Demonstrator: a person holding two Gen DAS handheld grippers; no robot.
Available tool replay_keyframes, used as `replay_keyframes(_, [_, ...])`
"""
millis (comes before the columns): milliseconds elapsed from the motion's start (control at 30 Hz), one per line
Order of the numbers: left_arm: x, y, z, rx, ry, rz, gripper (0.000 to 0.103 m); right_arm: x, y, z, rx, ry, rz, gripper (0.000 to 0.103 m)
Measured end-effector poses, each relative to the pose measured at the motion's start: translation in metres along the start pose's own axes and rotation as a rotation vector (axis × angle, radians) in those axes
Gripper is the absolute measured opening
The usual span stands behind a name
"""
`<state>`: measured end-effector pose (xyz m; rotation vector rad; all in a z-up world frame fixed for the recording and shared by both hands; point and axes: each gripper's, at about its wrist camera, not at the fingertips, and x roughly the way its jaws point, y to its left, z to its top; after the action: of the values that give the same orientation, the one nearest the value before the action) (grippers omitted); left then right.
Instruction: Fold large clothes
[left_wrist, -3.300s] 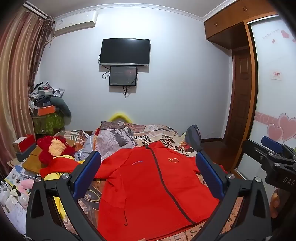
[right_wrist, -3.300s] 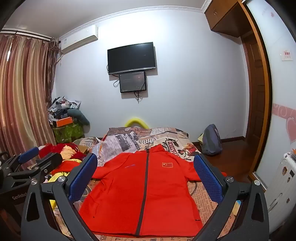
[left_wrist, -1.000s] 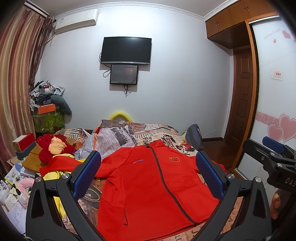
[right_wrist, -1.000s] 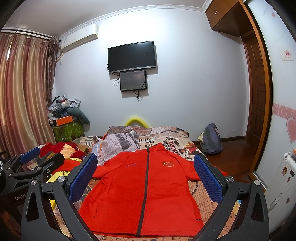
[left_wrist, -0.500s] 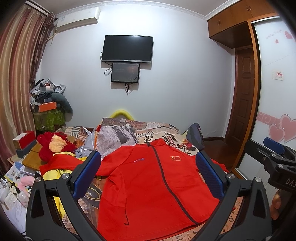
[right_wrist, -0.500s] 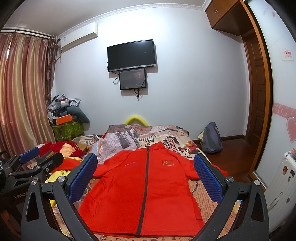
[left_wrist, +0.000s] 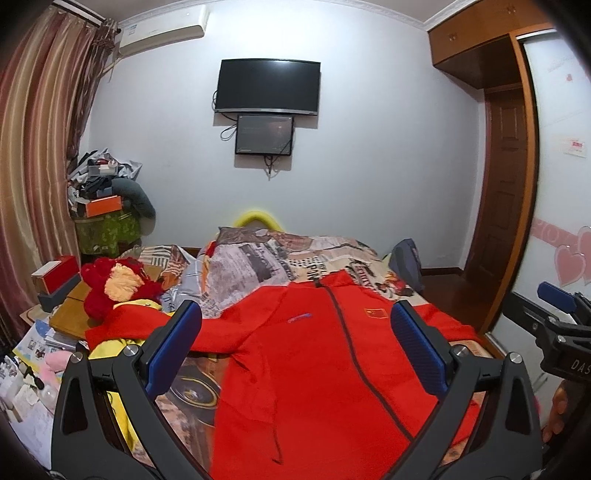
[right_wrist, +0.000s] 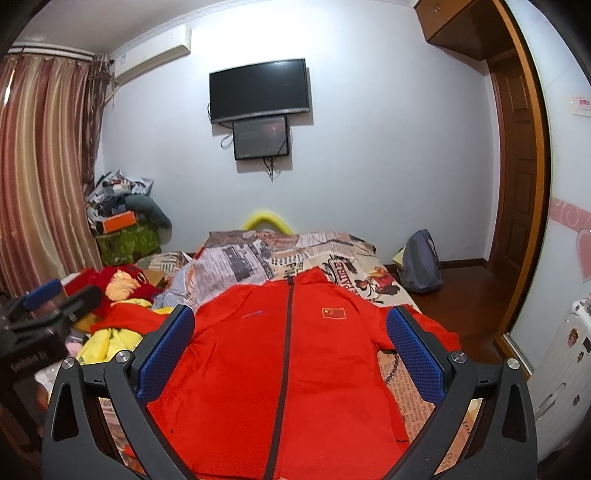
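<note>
A large red zip jacket (left_wrist: 317, 369) with a small flag badge lies spread flat, front up, on the bed; it also shows in the right wrist view (right_wrist: 288, 373). Its sleeves reach out to both sides. My left gripper (left_wrist: 295, 347) is open and empty, held above the jacket's near hem. My right gripper (right_wrist: 290, 347) is open and empty, also held above the near part of the jacket. Each gripper shows at the edge of the other's view.
The bed (right_wrist: 354, 273) has a newspaper-print cover. A red plush toy (left_wrist: 118, 284), yellow cloth and boxes lie left of the bed. A grey backpack (right_wrist: 421, 262) stands on the floor at right. A white suitcase (right_wrist: 557, 373) is near right.
Both grippers have tilted slightly, so the jacket sits a little lower in both views. The jacket has not moved and both grippers stay open.
</note>
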<state>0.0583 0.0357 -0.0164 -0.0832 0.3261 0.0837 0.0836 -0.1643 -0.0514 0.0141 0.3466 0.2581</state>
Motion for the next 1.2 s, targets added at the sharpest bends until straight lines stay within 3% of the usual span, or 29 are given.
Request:
replay_keyframes(200, [0.053,0.040,0.004,-0.018,0.054,0.079,0.103,0.046,-0.005,-0.001,-0.028,0.075,-0.024,0.103])
replay_keyframes(333, [0.099,0.075,-0.007,-0.042,0.146,0.113,0.103,0.084,-0.009,-0.004,-0.055,0.147,-0.046,0.103])
replay_keyframes(533, [0.169,0.145,-0.042,-0.160,0.294,0.164,0.103,0.139,-0.022,-0.015,-0.075,0.288,-0.032,0.103])
replay_keyframes(767, [0.226,0.224,-0.076,-0.294,0.426,0.228,0.103,0.199,-0.031,-0.021,-0.068,0.451,-0.055,0.103])
replay_keyframes(867, [0.243,0.262,-0.088,-0.383,0.469,0.203,0.103,0.225,-0.030,-0.023,-0.098,0.491,-0.084,0.103])
replay_keyframes(1033, [0.256,0.318,-0.105,-0.576,0.494,0.145,0.103,0.255,-0.026,-0.024,-0.113,0.544,-0.057,0.103])
replay_keyframes(1200, [0.268,0.364,-0.126,-0.754,0.516,0.107,0.090,0.278,-0.017,-0.028,-0.105,0.601,0.011,0.103])
